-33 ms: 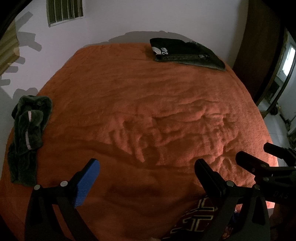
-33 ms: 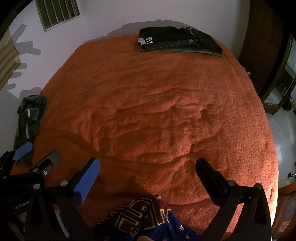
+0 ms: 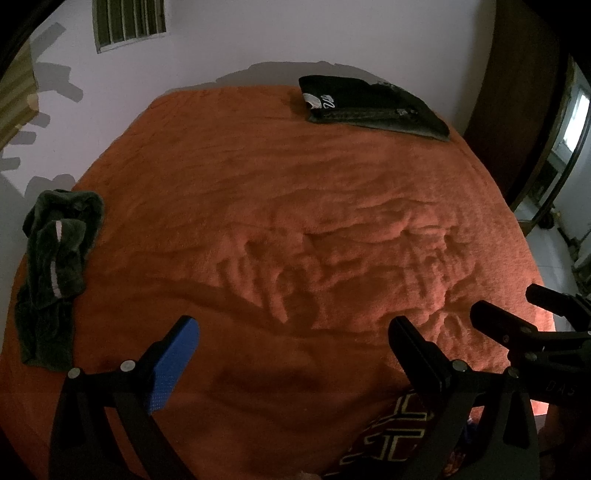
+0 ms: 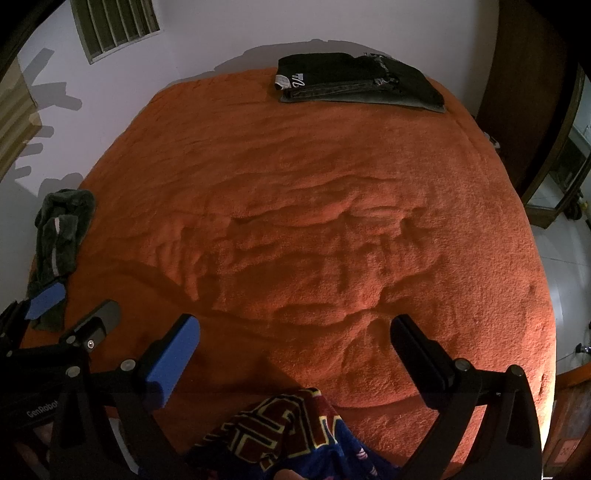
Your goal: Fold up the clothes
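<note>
A patterned maroon, yellow and blue garment [image 4: 291, 424] lies bunched at the bed's near edge, below and between my right gripper's fingers; the left wrist view shows part of it [image 3: 399, 428]. A crumpled dark green garment [image 3: 55, 258] with a pale stripe sits at the bed's left edge, also in the right wrist view [image 4: 59, 229]. A folded dark stack [image 3: 369, 103] rests at the far edge [image 4: 354, 81]. My left gripper [image 3: 295, 328] and right gripper [image 4: 295, 325] both hover open over the blanket, side by side, holding nothing.
A rumpled orange blanket [image 4: 314, 184] covers the whole bed. A white wall with a vent [image 4: 114, 26] stands behind it. Dark wooden furniture [image 4: 524, 74] and a tiled floor [image 4: 561, 258] lie beyond the bed's right edge.
</note>
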### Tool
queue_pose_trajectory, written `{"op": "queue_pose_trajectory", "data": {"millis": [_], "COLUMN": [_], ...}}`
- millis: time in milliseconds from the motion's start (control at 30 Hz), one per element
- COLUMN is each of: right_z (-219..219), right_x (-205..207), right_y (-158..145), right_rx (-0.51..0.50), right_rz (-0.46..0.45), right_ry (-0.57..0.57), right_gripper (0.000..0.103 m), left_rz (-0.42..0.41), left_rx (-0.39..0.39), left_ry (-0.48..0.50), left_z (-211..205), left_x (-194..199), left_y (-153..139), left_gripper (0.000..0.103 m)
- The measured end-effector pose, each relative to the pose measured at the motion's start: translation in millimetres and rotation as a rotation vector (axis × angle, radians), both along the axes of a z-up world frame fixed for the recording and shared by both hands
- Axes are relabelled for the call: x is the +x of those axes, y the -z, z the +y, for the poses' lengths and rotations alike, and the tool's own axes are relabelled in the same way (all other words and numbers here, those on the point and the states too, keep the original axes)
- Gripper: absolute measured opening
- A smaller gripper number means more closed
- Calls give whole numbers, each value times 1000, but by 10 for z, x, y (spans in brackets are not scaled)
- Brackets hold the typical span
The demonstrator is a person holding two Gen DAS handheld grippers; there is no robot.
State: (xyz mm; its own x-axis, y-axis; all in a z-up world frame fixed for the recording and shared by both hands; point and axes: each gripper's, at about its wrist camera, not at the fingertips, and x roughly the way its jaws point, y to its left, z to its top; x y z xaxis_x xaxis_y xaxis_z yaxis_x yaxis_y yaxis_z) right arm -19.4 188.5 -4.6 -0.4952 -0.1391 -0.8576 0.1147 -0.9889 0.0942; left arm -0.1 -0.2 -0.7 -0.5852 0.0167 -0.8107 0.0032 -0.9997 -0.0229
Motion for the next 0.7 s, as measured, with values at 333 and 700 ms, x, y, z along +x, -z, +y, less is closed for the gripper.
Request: {"op": "queue_pose_trajectory", "data": {"millis": [333,700], "right_z": [2,-8], "right_x": [-1,-3], "right_y": [-4,-10], "right_rx": [2,5], "right_rz": [-5,-2], "right_ry": [-3,-1], "right_gripper": [103,103], "left_rz": [-2,-14], "left_rx": [4,21], "left_ry": [0,5], "left_z": [-29,-50], "left_x": [3,-20], "left_y": [19,26], "left_gripper": [102,102]}}
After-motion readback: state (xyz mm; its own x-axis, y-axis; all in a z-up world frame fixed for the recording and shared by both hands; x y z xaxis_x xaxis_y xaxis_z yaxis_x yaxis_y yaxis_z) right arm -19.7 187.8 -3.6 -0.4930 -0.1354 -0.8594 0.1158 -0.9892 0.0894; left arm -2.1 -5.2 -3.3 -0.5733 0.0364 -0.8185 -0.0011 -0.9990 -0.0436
